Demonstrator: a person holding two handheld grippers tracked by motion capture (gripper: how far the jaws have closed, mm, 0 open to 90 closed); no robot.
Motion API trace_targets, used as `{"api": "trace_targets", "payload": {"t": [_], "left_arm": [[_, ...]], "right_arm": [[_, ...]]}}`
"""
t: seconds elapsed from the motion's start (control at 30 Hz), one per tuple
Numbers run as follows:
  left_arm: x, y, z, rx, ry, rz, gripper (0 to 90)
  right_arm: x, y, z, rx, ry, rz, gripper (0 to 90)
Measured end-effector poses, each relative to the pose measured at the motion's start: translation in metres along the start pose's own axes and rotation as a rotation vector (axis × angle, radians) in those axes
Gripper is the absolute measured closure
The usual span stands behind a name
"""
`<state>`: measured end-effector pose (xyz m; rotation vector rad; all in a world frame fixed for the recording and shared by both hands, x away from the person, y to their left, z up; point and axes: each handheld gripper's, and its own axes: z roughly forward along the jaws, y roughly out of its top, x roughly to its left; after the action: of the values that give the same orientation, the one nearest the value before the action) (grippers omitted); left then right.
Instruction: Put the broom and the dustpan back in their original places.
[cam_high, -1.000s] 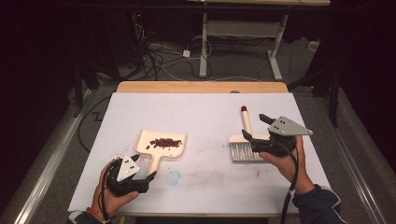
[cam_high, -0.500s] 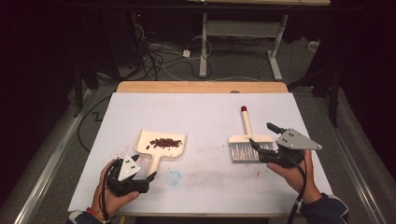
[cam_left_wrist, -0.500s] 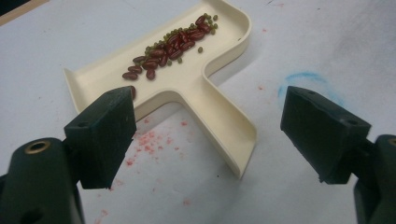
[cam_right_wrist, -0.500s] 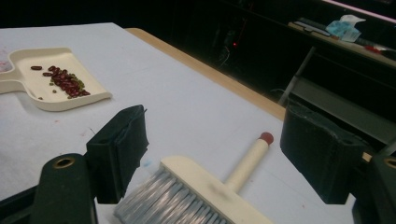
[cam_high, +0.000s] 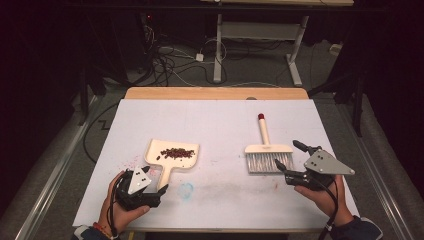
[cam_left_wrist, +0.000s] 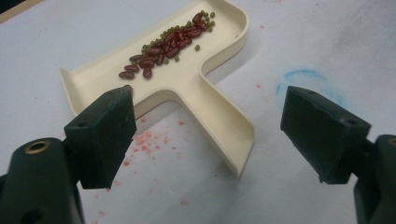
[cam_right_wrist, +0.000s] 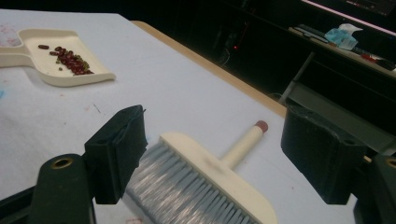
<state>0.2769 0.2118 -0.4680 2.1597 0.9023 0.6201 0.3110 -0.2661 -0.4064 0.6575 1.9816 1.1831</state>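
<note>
A: What's my desk (cam_high: 215, 120) like?

B: Wooden top, a bare strip of wood showing along the far edge. A white sheet (cam_high: 220, 200) covers nearly all the rest.

A: What lies on the sheet?

B: A cream dustpan (cam_high: 172, 156) left of centre, handle toward me, flat down, with red beans (cam_high: 177, 152) and some small green ones heaped in its tray. A cream hand brush (cam_high: 266, 150) right of centre, well apart from the pan, bristles toward me, red-tipped handle pointing away.

A: Marks?

B: A faint blue ring (cam_high: 186, 189) near the pan's handle, reddish specks (cam_left_wrist: 149, 140) beside it.
</note>
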Motion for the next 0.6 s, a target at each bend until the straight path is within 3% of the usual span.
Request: {"api": "trace_targets", "payload": {"t": [0.23,0.6], "left_arm": [[-0.001,0.0,0.002,0.005,-0.003,0.006,18.1],[0.0,0.001,0.002,0.004,-0.003,0.012,18.0]], "right_arm": [[0.002,-0.011,-0.005,0.009,-0.013,-0.012,22.8],[0.005,-0.031,-0.009,0.044,-0.005,0.008,22.9]]}}
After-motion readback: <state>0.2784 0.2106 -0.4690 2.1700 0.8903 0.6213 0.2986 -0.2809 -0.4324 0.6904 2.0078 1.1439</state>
